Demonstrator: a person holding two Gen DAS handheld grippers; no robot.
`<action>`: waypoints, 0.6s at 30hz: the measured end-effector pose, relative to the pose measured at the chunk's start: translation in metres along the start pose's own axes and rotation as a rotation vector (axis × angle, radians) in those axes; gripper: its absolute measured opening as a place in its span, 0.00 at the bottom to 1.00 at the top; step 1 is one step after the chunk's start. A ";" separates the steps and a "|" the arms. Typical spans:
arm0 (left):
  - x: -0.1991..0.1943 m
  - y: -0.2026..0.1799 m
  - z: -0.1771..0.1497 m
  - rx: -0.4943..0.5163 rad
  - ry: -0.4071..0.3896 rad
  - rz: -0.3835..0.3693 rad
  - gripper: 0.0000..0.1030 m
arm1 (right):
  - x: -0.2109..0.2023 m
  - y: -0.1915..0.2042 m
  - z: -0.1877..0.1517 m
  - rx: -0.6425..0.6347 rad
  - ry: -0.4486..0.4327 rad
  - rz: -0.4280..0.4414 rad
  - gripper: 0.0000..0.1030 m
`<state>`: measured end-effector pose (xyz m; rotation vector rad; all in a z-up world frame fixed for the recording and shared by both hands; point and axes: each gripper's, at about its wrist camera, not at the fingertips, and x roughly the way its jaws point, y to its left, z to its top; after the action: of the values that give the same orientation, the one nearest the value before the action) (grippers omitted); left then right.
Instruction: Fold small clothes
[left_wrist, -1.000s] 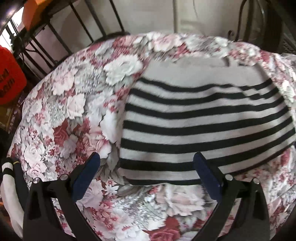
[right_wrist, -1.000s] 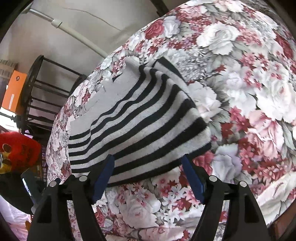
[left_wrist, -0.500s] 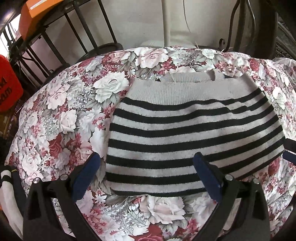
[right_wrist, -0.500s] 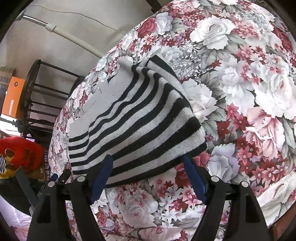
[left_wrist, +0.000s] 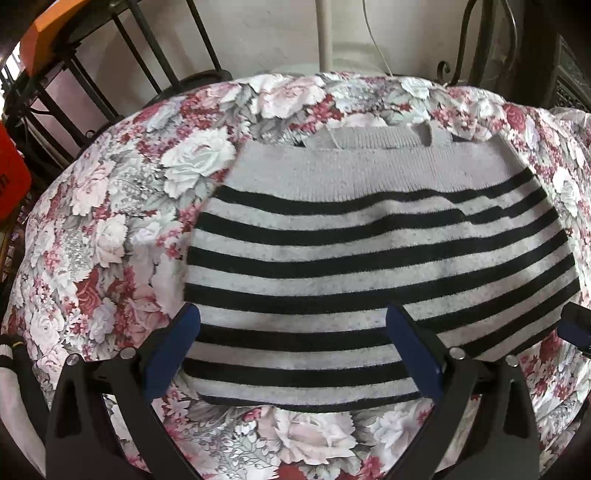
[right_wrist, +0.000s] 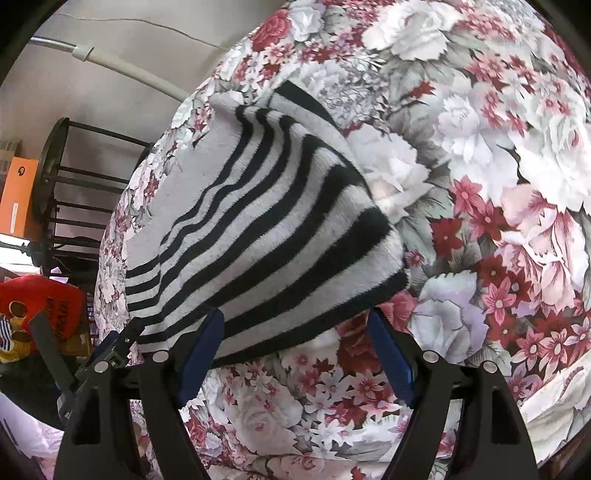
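A grey knit garment with black stripes (left_wrist: 369, 251) lies flat on a floral cloth (left_wrist: 110, 229); its plain grey band is at the far side. My left gripper (left_wrist: 295, 350) is open, its blue pads spread over the garment's near hem, holding nothing. In the right wrist view the same garment (right_wrist: 266, 221) lies at the left on the floral cloth (right_wrist: 498, 166). My right gripper (right_wrist: 295, 354) is open, its pads straddling the garment's near right corner. The left gripper's tip (right_wrist: 114, 347) shows at the hem's far end.
A black metal rack (left_wrist: 92, 74) with an orange box (left_wrist: 48, 26) stands behind left. A red bag (right_wrist: 40, 306) sits at the left. A white pipe (right_wrist: 122, 70) runs along the wall. Dark ironwork (left_wrist: 480, 44) stands behind right.
Both grippers have moved in toward the garment's near hem, which now sits between their open pads. The garment lies flatter and its far grey band shows more fully.
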<state>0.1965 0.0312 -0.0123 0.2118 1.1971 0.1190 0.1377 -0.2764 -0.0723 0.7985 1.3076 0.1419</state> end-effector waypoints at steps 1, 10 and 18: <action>0.002 -0.002 0.000 0.001 0.008 -0.003 0.95 | 0.001 -0.003 0.000 0.006 0.001 0.003 0.78; 0.026 -0.031 -0.006 0.029 0.092 -0.053 0.95 | 0.014 -0.019 0.011 0.089 -0.052 0.054 0.78; 0.051 -0.030 -0.014 -0.034 0.188 -0.105 0.96 | 0.030 -0.023 0.018 0.166 -0.200 -0.005 0.71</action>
<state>0.2014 0.0138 -0.0703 0.1089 1.3900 0.0684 0.1552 -0.2860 -0.1092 0.9263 1.1415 -0.0507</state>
